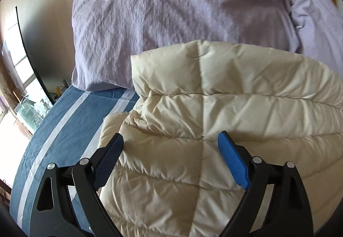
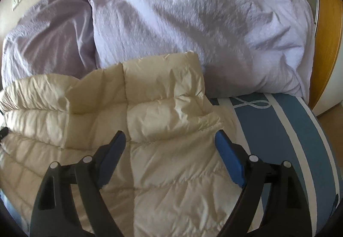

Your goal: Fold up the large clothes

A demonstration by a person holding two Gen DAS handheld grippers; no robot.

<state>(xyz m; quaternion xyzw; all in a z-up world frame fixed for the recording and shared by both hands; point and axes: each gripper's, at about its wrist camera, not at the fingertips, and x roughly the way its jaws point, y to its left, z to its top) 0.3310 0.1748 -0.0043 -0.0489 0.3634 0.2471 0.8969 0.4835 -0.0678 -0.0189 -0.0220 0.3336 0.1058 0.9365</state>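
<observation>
Cream quilted jacket (image 1: 214,121) folded on the bed (image 1: 64,129), long axis left to right, near the lavender pillows (image 1: 171,18); left claw (image 1: 171,140) and right claw (image 2: 170,136), both wide open and empty, hover over its near edge at opposite ends.

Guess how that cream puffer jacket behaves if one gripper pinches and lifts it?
The puffer jacket probably drapes floppy: it already bends over itself in soft folds. Its shiny shell may slip between the pads. The puffed quilting suggests it is light for its bulk and will compress, then spring back.
</observation>
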